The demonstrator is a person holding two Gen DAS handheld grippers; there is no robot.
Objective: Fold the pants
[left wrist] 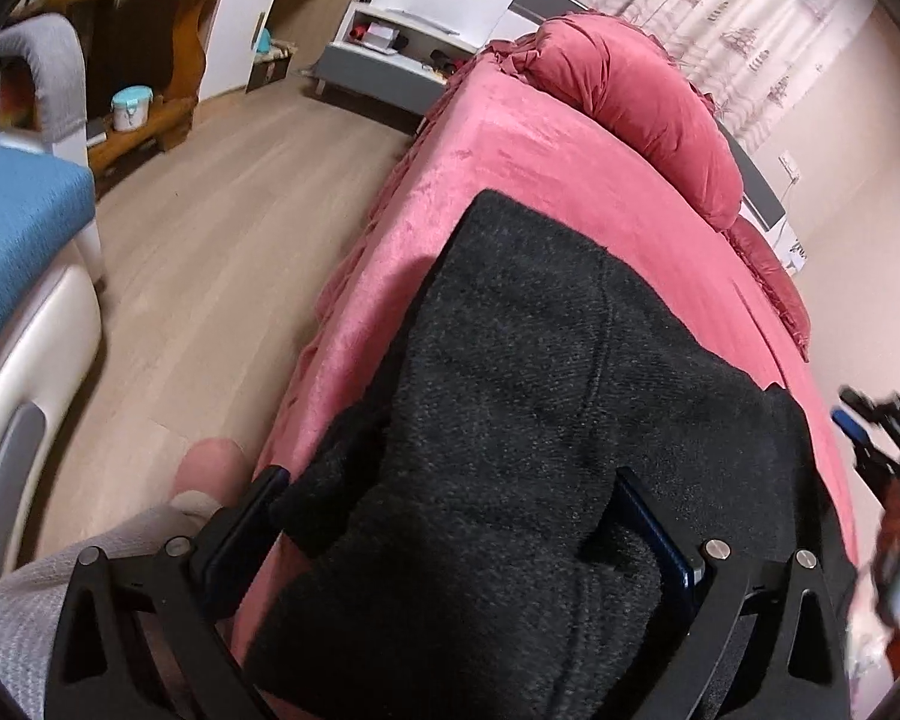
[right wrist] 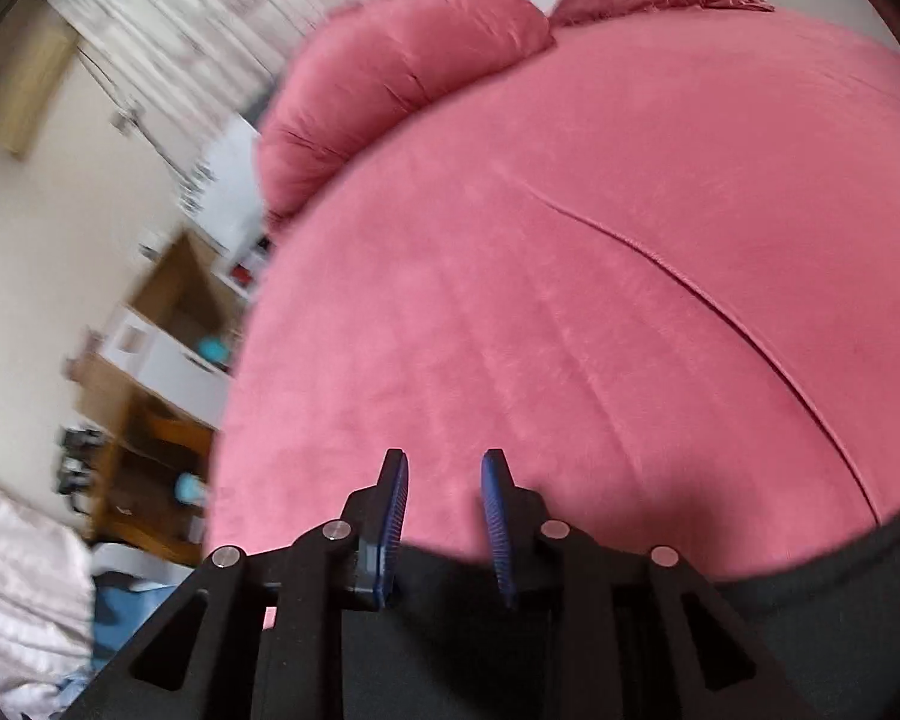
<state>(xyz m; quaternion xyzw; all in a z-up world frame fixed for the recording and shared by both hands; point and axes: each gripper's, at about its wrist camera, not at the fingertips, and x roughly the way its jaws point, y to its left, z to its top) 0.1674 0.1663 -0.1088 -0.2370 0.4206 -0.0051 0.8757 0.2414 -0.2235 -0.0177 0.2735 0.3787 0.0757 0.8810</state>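
Dark charcoal pants (left wrist: 540,390) lie along the pink bed cover (left wrist: 510,150), near its left edge. My left gripper (left wrist: 450,492) is open wide, its blue-padded fingers (left wrist: 648,516) spread around the near end of the pants, with fabric bunched between them. My right gripper (right wrist: 444,468) is open and empty over bare pink cover (right wrist: 570,240); a dark strip of the pants (right wrist: 810,600) shows below its fingers. The right gripper also shows blurred at the right edge of the left wrist view (left wrist: 888,438).
Two pink pillows (left wrist: 630,90) lie at the head of the bed. A wooden floor (left wrist: 210,210) runs along the bed's left side, with a blue-cushioned chair (left wrist: 12,240), a wooden shelf (left wrist: 144,60) and a white nightstand (left wrist: 390,42). My knee (left wrist: 210,468) is beside the bed.
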